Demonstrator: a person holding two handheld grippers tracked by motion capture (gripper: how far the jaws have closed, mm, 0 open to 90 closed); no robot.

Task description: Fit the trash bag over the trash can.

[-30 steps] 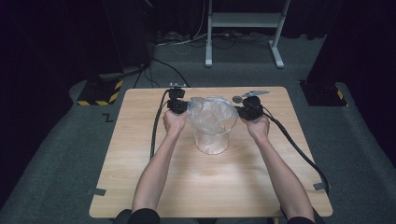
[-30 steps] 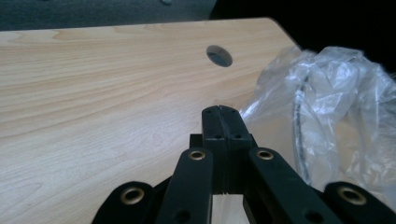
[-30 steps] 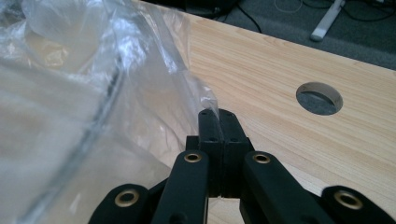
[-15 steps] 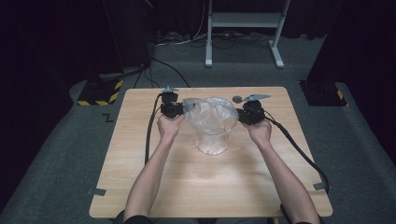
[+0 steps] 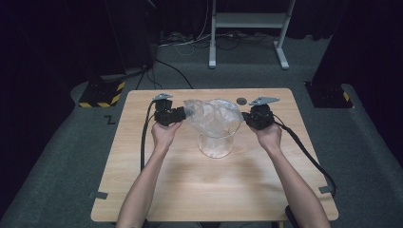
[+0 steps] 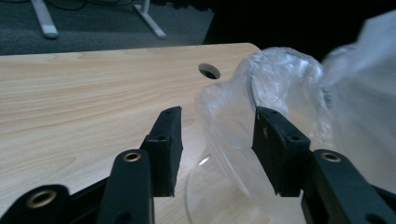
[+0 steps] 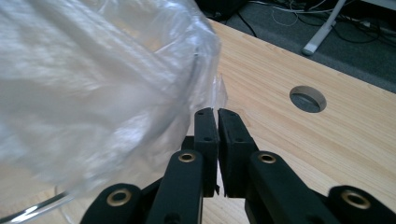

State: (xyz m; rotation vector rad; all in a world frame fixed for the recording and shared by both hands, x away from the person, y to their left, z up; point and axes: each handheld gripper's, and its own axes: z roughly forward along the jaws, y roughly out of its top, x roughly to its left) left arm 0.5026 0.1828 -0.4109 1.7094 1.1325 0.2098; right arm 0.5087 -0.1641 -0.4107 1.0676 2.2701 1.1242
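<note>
Beaker (image 5: 216, 137): upright mid-desk (image 5: 142, 190), mouth up, long axis vertical.
Bag (image 5: 211, 116): clear plastic, draped over the beaker's rim.
Left claw (image 6: 217, 140): spread wide, bag film between its jaws, apparently not gripped.
Right claw (image 7: 217, 126): pressed together, pinching the bag's edge.

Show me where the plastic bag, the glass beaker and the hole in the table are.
plastic bag (image 5: 214, 114), high view, on its crumpled top over the beaker's mouth.
glass beaker (image 5: 216, 145), high view, on its clear lower wall.
table hole (image 7: 307, 99), right gripper view, on its round opening.
</note>
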